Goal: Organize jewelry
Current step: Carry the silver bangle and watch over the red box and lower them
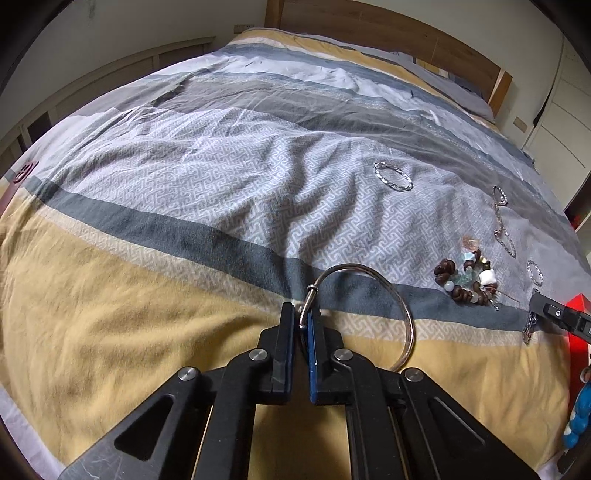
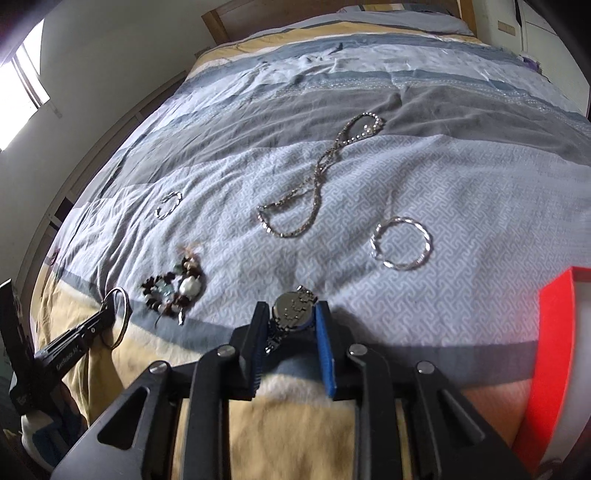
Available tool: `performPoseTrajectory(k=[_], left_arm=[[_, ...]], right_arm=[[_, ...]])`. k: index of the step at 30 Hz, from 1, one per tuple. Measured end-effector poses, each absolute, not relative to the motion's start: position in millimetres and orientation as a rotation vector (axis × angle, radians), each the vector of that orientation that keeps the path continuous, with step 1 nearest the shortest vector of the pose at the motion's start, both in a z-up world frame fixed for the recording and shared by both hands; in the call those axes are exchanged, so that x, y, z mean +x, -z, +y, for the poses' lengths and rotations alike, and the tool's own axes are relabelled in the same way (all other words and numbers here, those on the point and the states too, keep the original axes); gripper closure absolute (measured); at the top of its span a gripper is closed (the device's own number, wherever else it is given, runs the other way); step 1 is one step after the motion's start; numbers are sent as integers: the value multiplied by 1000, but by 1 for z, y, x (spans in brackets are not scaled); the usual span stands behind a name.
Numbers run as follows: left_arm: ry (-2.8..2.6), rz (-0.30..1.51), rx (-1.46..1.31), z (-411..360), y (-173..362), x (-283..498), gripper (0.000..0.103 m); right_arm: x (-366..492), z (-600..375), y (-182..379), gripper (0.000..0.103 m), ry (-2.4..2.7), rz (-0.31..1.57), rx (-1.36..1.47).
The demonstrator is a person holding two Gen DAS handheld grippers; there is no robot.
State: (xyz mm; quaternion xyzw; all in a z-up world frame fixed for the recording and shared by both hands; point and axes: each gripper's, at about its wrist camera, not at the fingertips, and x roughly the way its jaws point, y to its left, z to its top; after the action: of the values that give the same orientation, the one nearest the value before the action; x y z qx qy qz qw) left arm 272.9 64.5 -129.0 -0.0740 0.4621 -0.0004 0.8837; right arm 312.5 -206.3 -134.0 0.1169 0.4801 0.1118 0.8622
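bed: striped quilt (image 1: 221,177) of grey, white and yellow bands fills both views, with a wooden headboard (image 1: 388,33) along the top edge.
red box: red wall (image 2: 554,332) at the right edge of the right wrist view; a sliver shows at the right edge of the left wrist view.
left hand-held gripper: (image 1: 302,314) bottom centre of its own view, jaws nearly together, pinching the clasp end of the bangle; seen again at lower left of the right wrist view (image 2: 107,308).
right hand-held gripper: (image 2: 291,314) bottom centre of its own view, jaws partly apart, pads pressed on either side of the watch.
bangle: thin metal hoop (image 1: 399,299) arcing right from the left gripper's tips over the grey and yellow bands.
necklace: silver chain (image 2: 317,177) lying in a figure-eight at upper centre of the right wrist view.
beaded bracelet: brown, white and pale green beads (image 2: 173,288) heaped at centre left, just right of the bangle.
large twisted ring: silver hoop (image 2: 400,242) flat on the quilt, right of centre, near the box.
watch: round metal case (image 2: 293,308) between the right gripper's pads, band trailing below.
small twisted ring: (image 2: 169,205) at left of centre, well apart from the rest.
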Motion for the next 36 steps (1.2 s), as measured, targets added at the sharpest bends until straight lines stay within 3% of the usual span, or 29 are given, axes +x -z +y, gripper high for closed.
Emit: performPoseTrajectory(k=[23,36], left_arm=[[3,860,6,28,48,198,97],[247,809,59,-101,3,190,97]], right_arm=[[197,-270,42,80,-203,817,294],[153,-378,39,80,-17,778,303]])
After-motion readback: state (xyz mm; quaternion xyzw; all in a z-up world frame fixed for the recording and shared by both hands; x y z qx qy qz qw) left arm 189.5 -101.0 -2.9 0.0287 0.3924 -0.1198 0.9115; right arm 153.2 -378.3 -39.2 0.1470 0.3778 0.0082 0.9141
